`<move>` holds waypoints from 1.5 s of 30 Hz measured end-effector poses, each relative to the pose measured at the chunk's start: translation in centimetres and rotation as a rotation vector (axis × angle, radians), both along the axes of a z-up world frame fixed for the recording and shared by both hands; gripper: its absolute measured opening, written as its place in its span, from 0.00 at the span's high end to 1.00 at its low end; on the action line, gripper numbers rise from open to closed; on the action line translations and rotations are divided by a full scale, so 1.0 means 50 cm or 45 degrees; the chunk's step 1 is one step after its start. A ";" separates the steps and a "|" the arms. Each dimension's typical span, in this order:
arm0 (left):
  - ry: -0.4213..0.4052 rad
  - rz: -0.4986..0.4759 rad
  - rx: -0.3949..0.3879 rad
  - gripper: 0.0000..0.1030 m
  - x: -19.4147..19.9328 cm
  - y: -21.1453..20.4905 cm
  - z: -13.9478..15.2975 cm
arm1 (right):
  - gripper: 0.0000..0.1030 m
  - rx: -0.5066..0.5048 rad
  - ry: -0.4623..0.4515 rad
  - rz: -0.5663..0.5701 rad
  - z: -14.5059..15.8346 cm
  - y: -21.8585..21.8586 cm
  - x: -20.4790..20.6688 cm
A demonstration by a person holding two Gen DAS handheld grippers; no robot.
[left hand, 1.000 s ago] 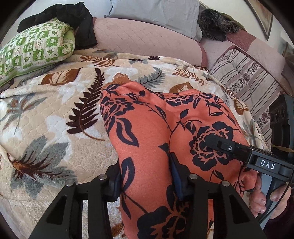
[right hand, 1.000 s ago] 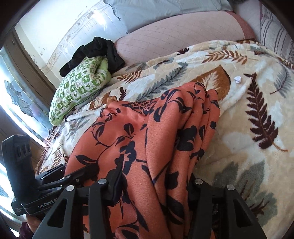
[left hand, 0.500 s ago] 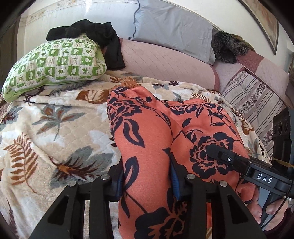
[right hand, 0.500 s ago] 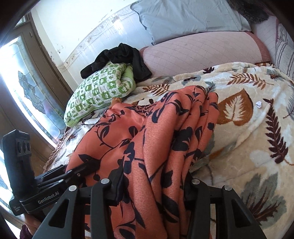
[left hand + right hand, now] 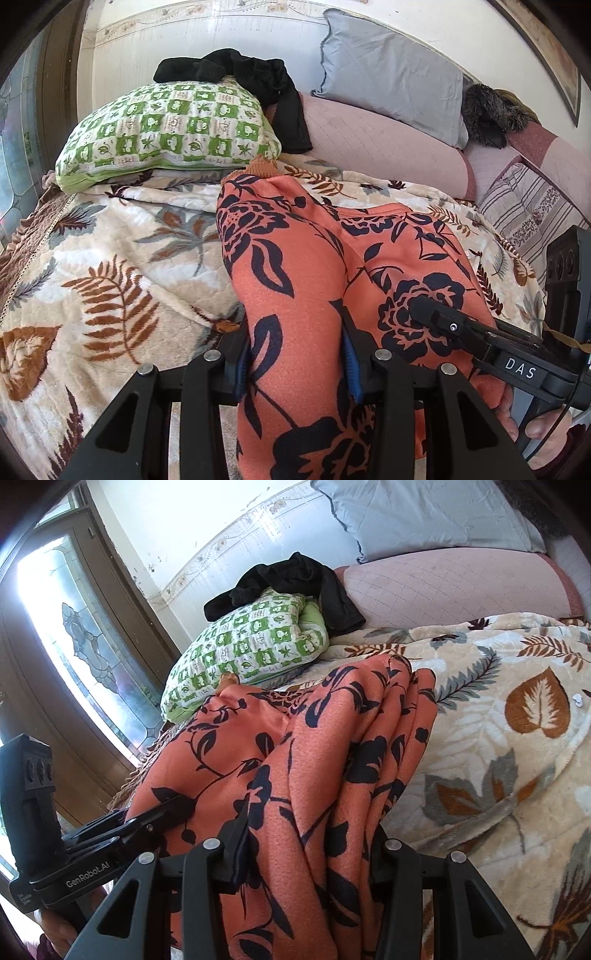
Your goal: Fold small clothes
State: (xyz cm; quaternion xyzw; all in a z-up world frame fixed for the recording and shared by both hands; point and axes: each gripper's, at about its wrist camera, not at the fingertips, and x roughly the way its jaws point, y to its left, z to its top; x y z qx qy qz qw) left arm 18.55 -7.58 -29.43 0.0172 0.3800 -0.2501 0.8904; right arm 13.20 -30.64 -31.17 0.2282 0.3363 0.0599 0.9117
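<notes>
I am pinching the orange floral garment [image 5: 295,332] in my left gripper [image 5: 297,363] and a gathered bunch of it [image 5: 314,812] in my right gripper [image 5: 306,849]. It is draping from frame bottom toward the centre, over the leaf-print blanket [image 5: 110,288]. It seems soft, light and slightly slippery; I judge gripping edges best.
</notes>
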 end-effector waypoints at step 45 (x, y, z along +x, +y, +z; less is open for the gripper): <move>0.133 0.082 0.114 0.55 0.028 0.012 -0.073 | 0.47 0.025 0.216 -0.010 -0.097 0.026 0.052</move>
